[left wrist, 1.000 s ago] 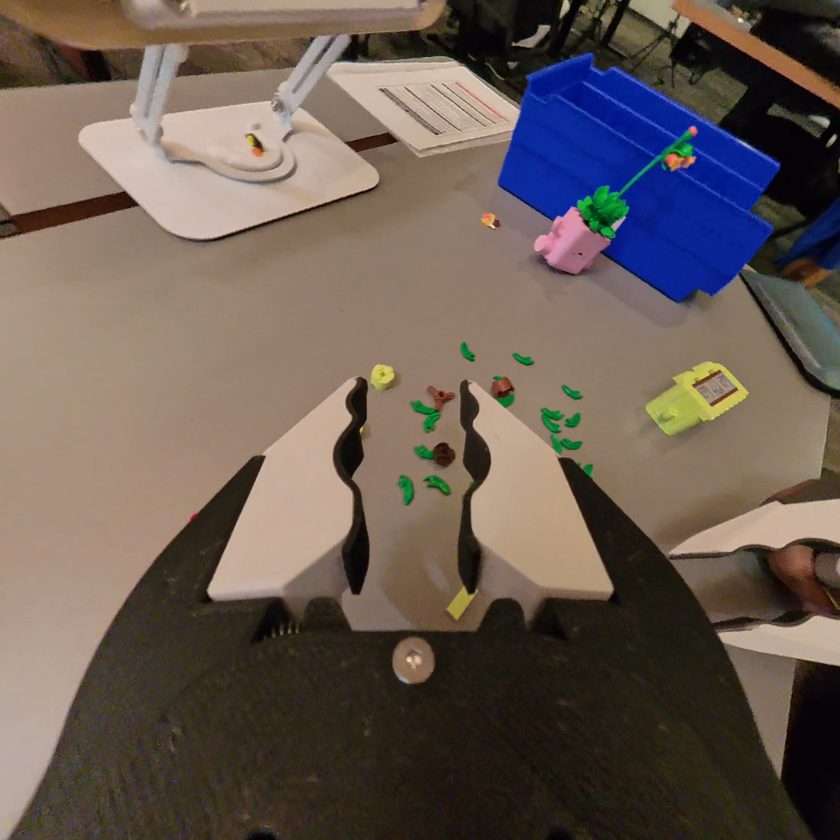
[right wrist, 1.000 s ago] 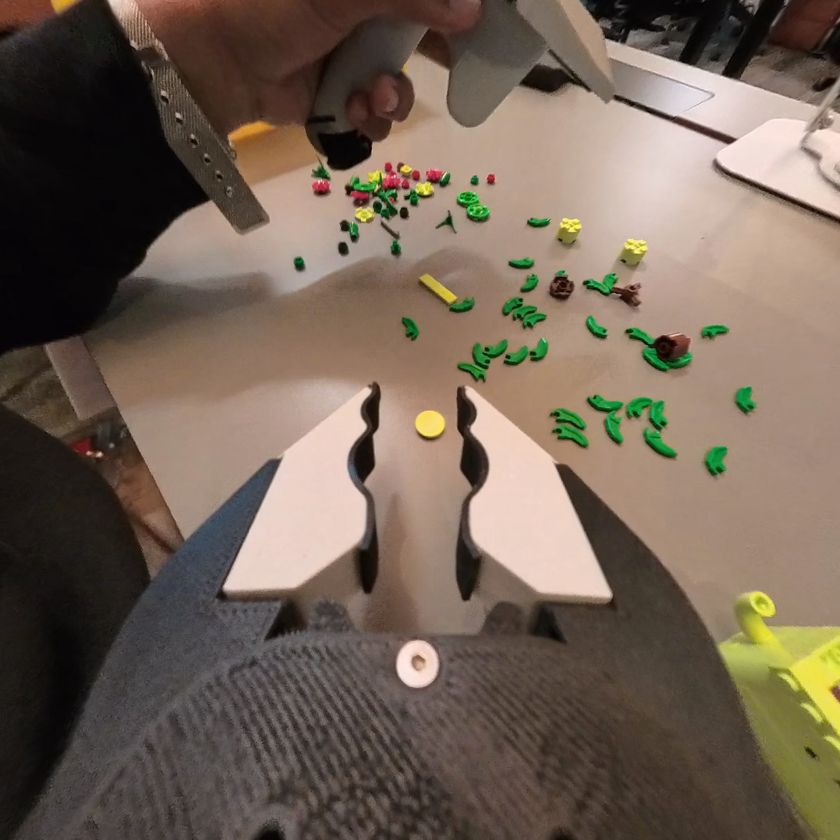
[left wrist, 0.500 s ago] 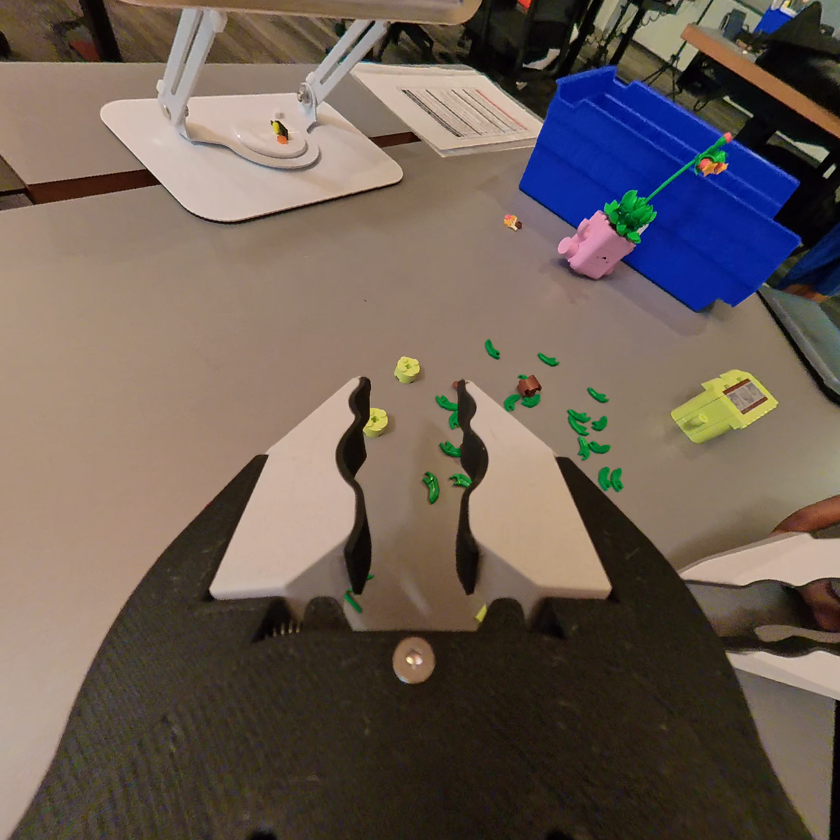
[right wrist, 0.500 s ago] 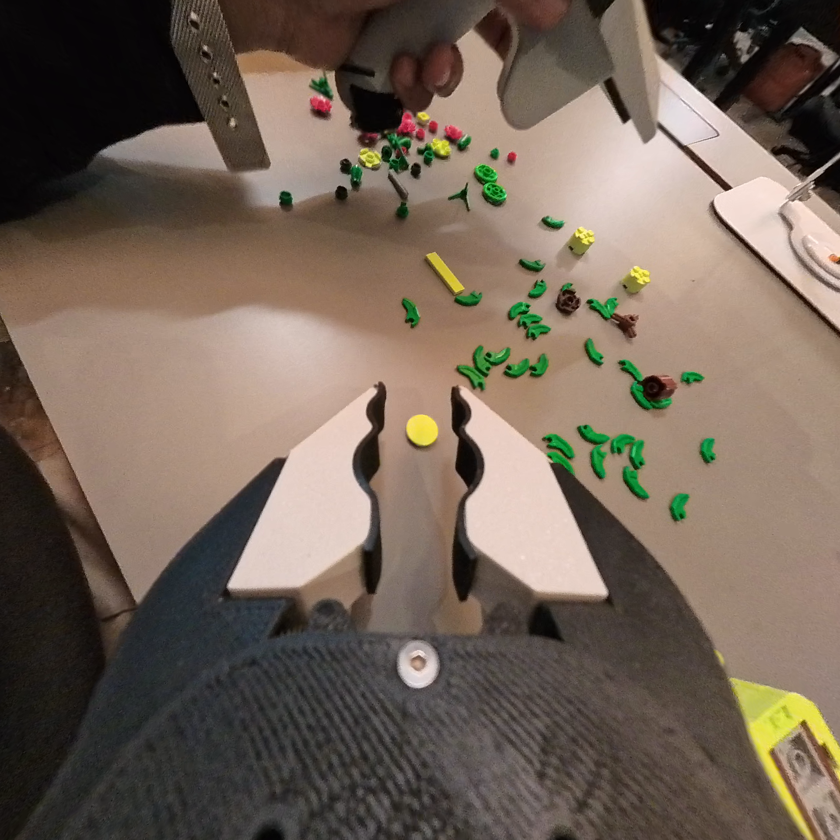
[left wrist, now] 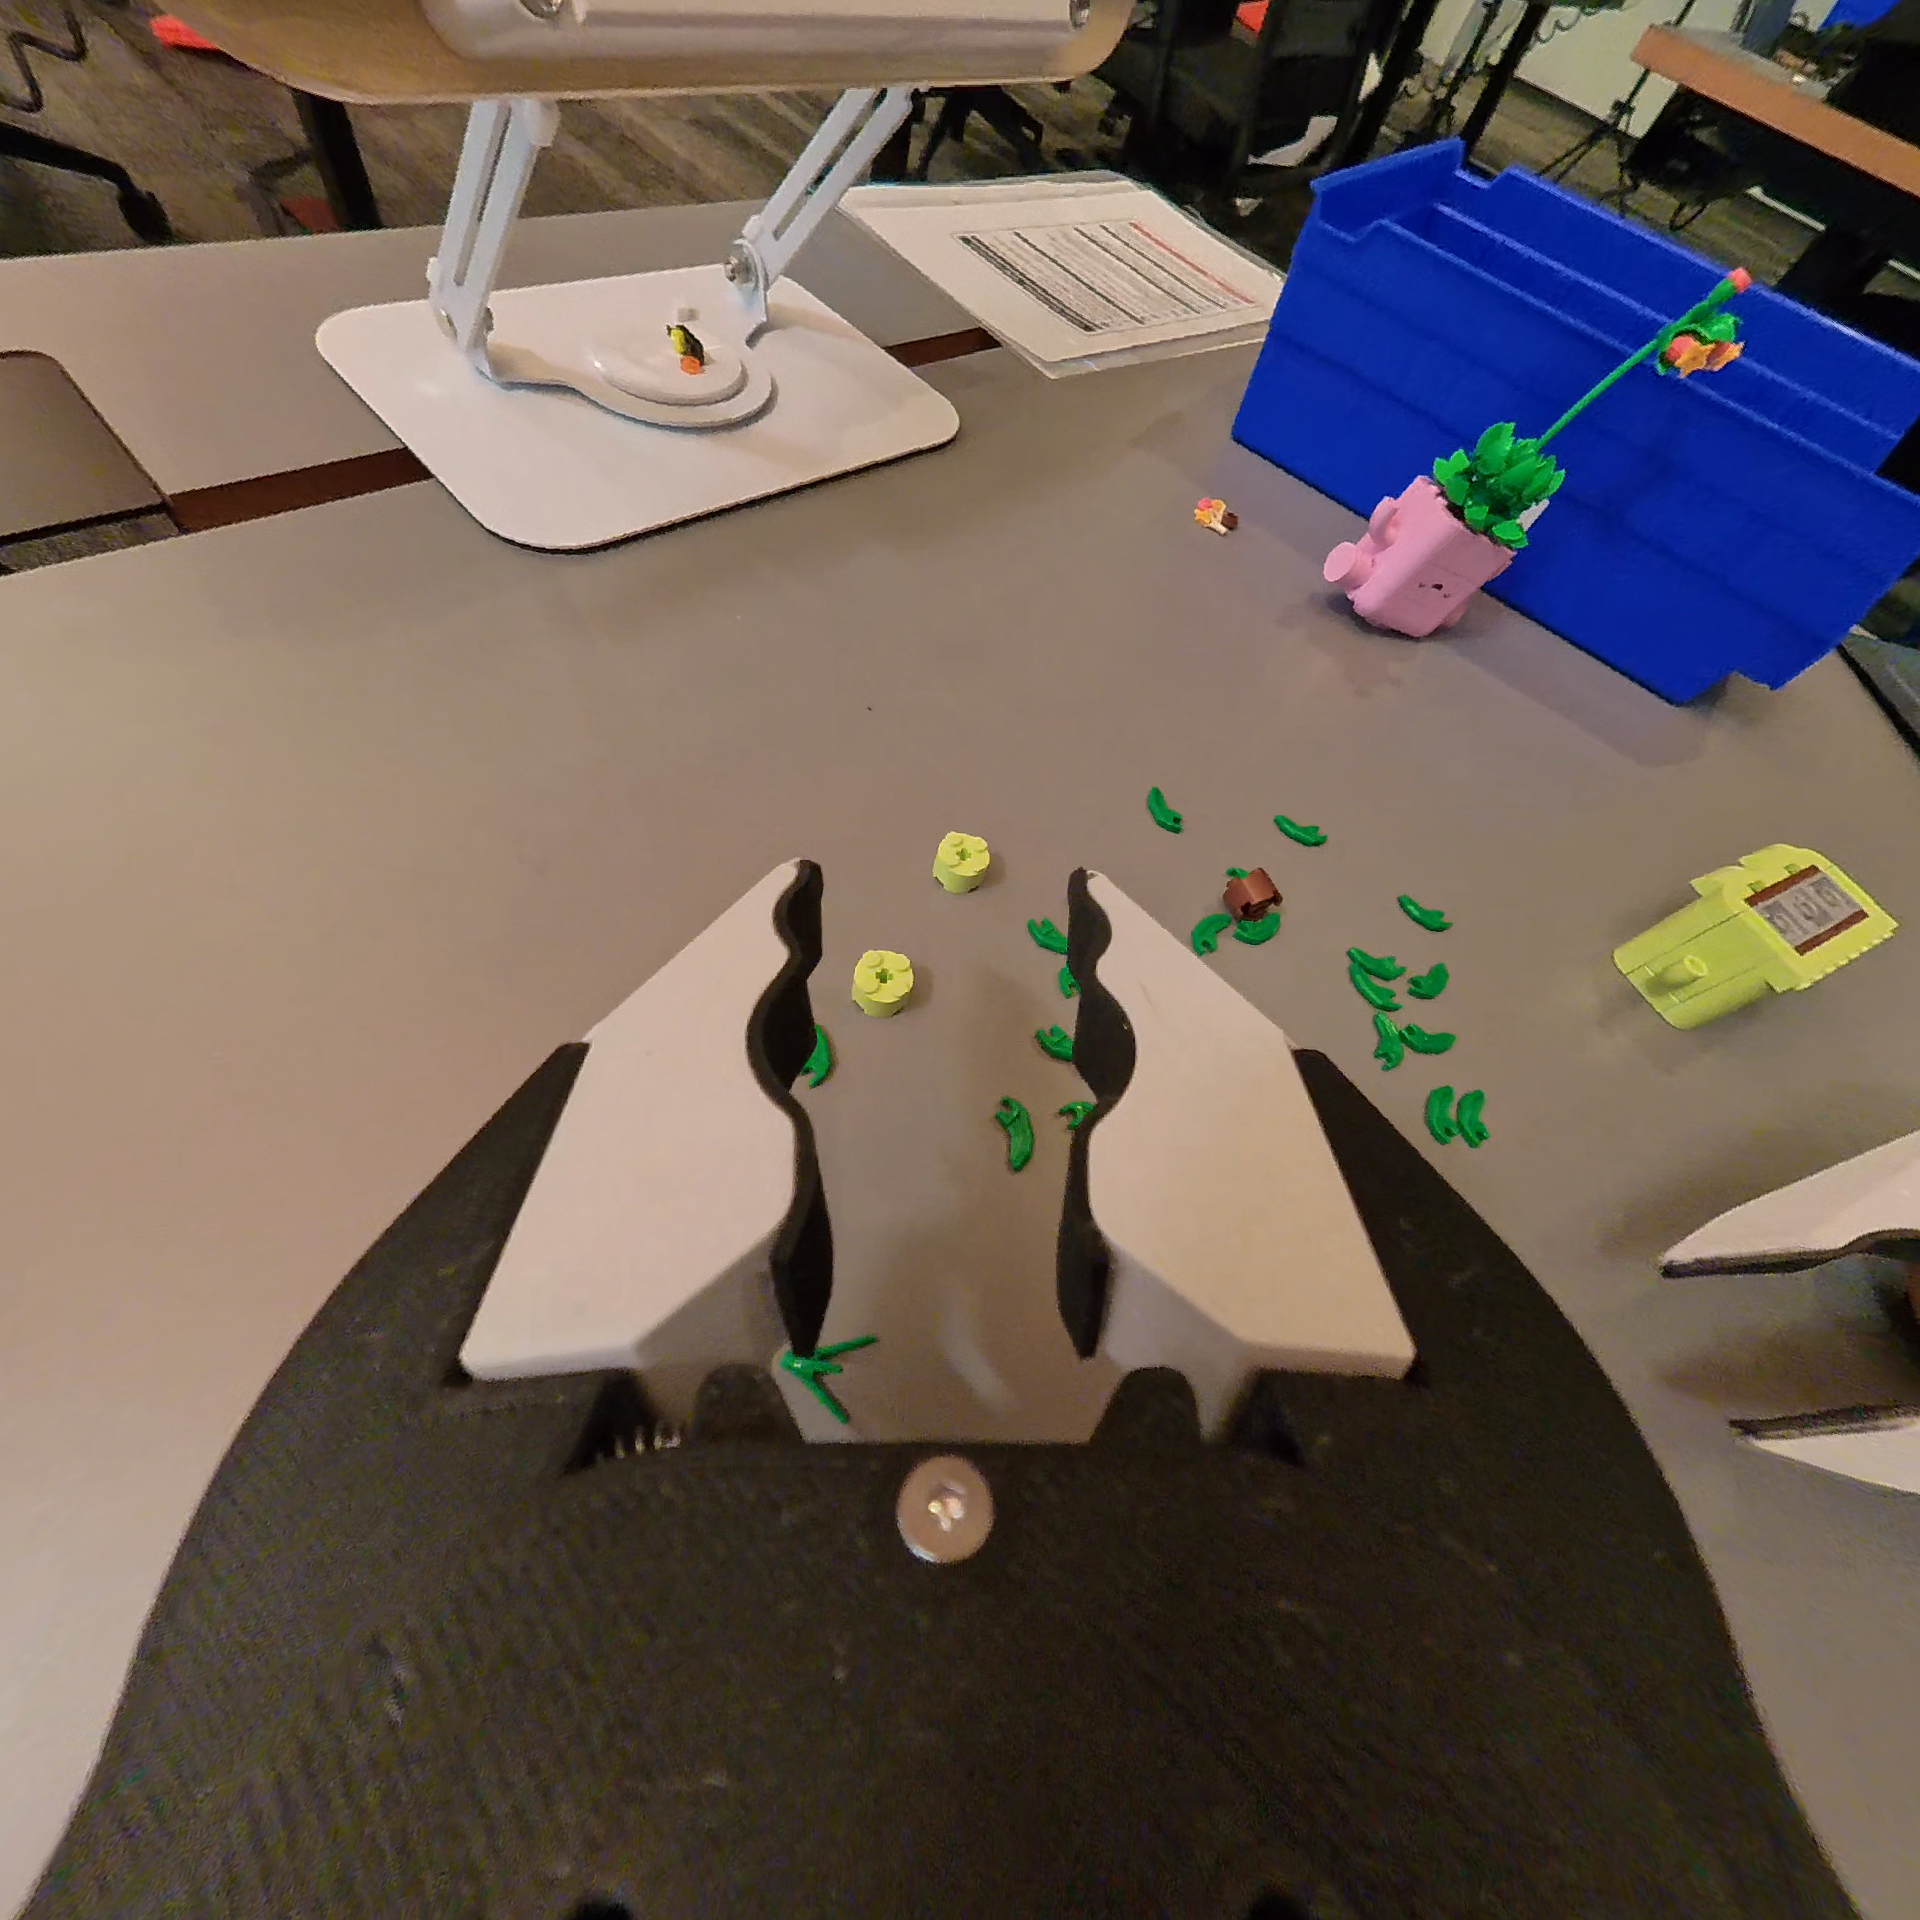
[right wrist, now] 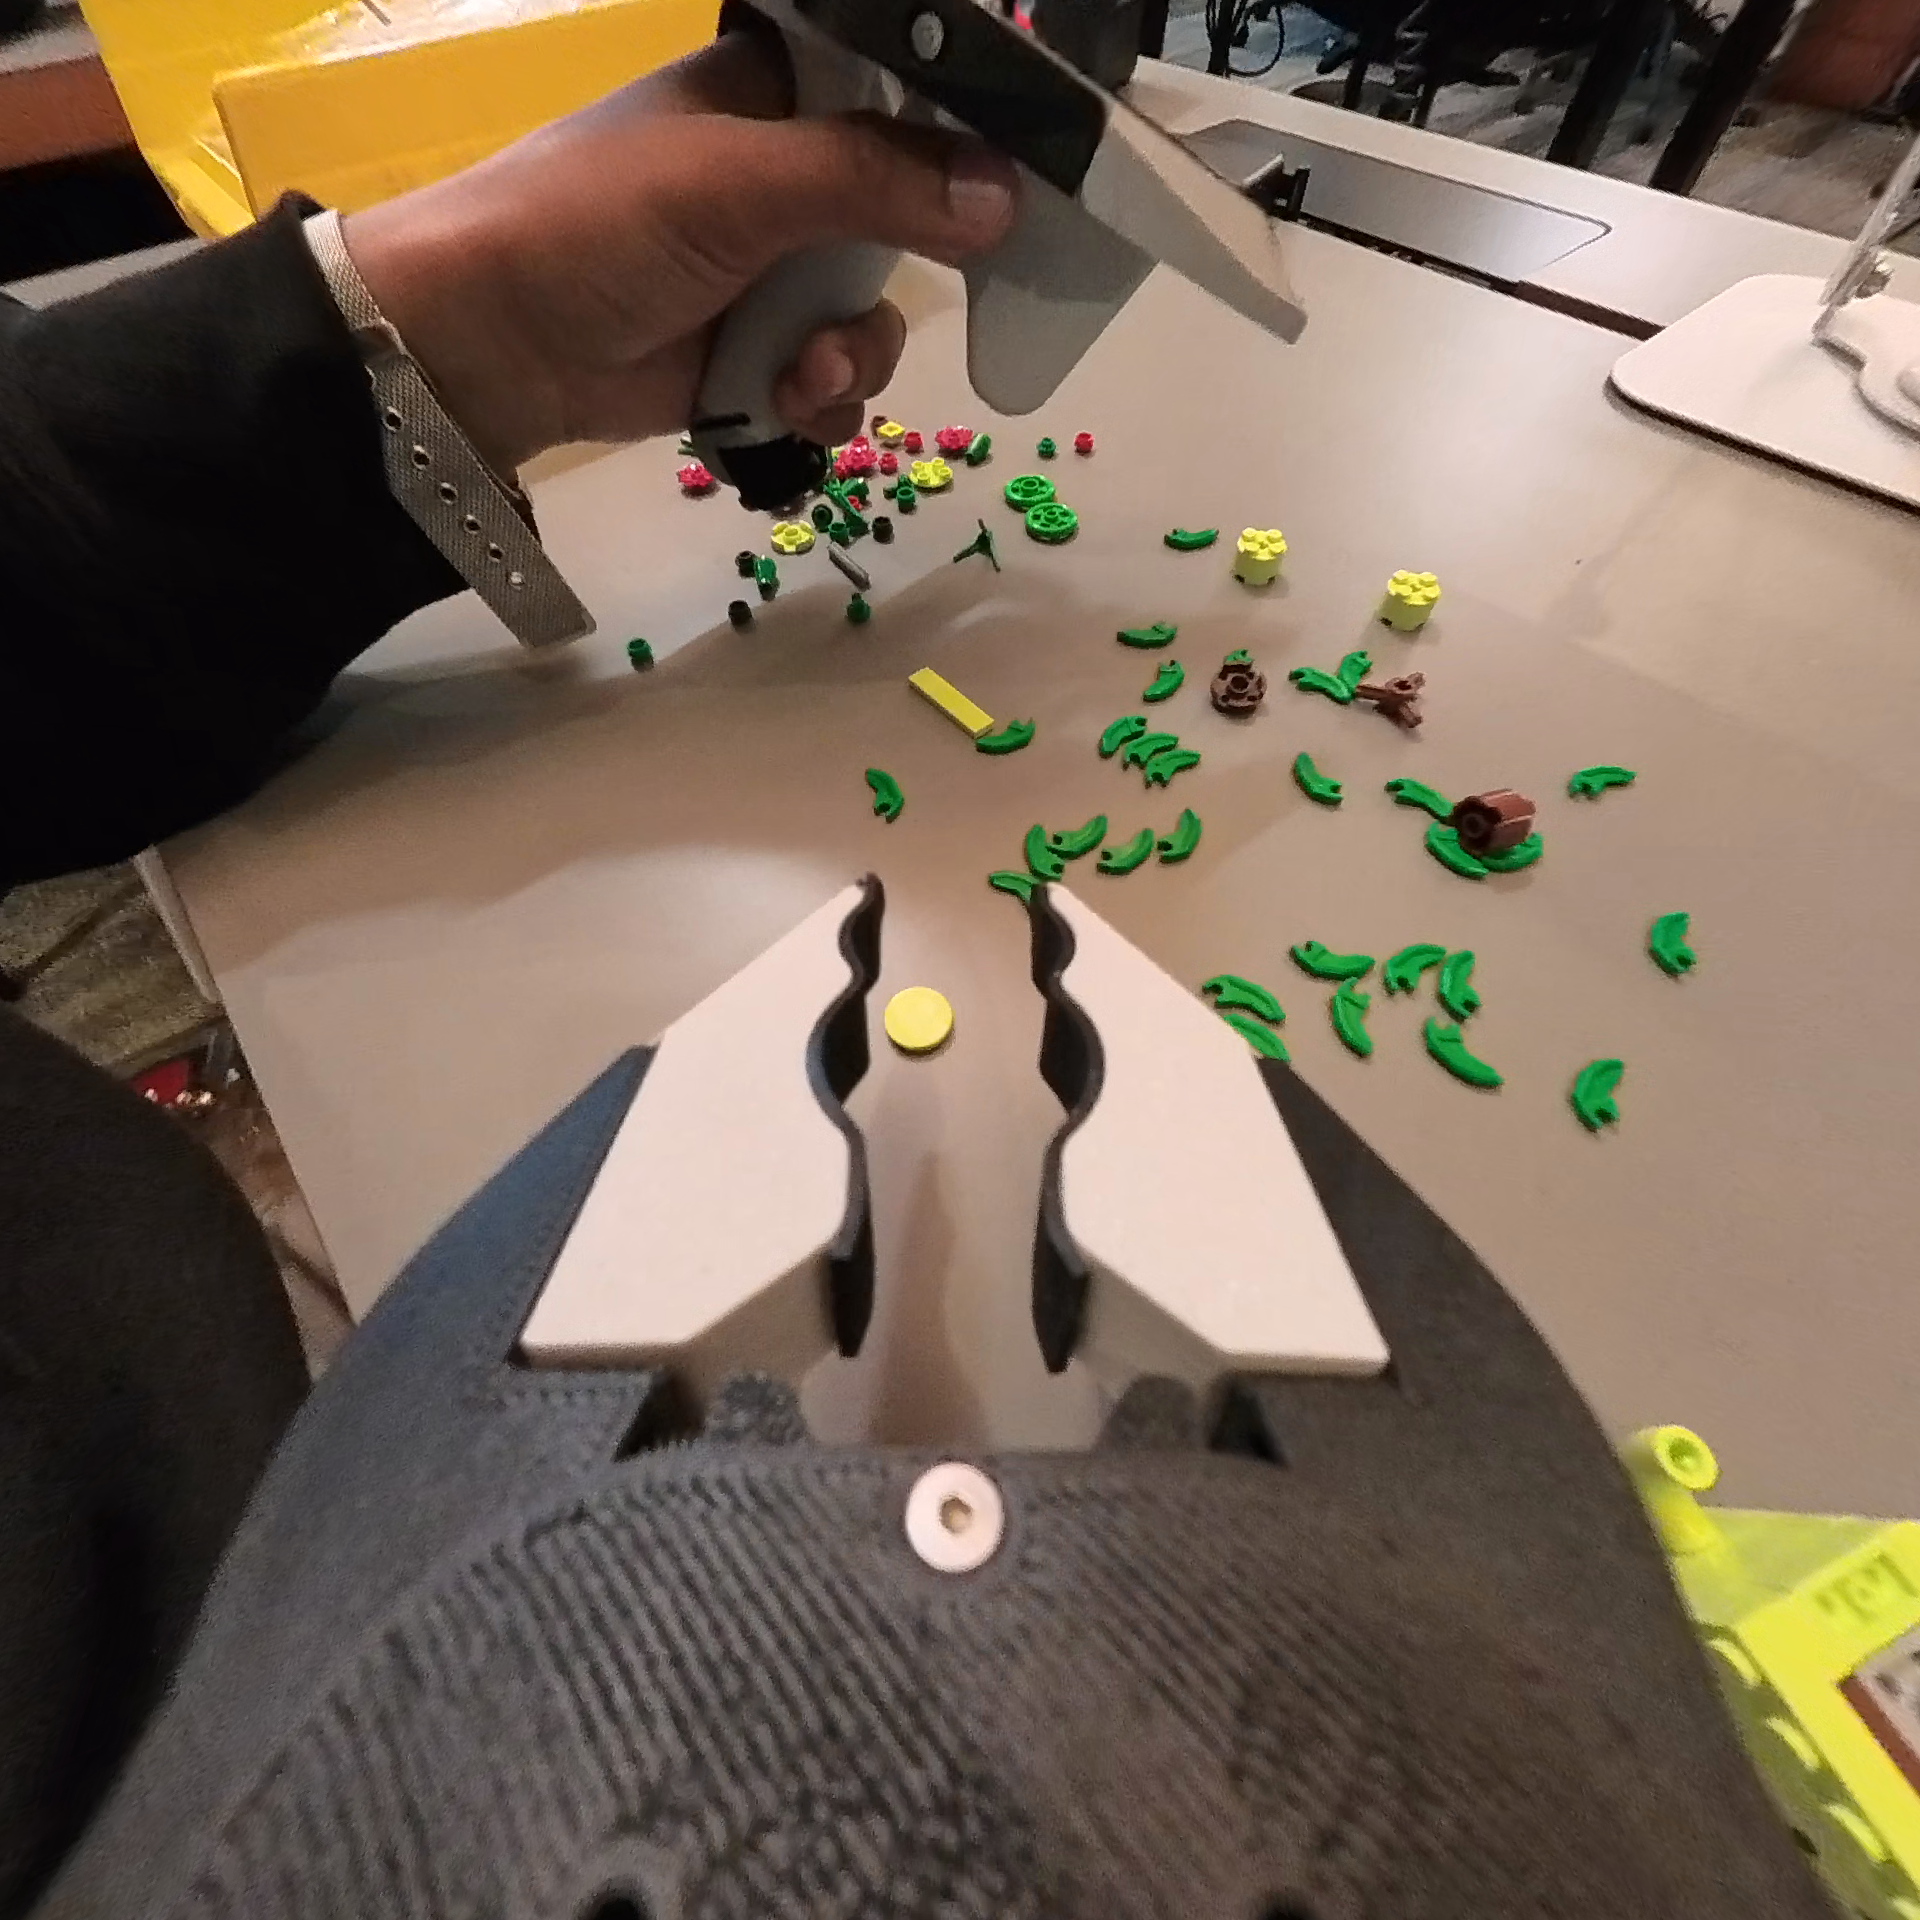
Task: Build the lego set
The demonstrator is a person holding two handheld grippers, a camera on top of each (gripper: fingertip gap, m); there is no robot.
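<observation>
Lego pieces lie loose on the table. Your right gripper is parted and empty, with the flat yellow round tile between its fingers. Your left gripper is also spread, holding nothing. Beyond the tile, green leaves crowd close. Close carelessly and the thin tile may skid flat, or a leaf may get pinched alongside it.

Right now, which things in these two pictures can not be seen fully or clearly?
- Lime-green brick block: right wrist view, cut off by the frame corner.
- Small green leaf pieces: left wrist view, partly behind the left gripper's fingers.
- Tiny pink and green pieces: right wrist view, partly behind the hand; too small to identify.
</observation>
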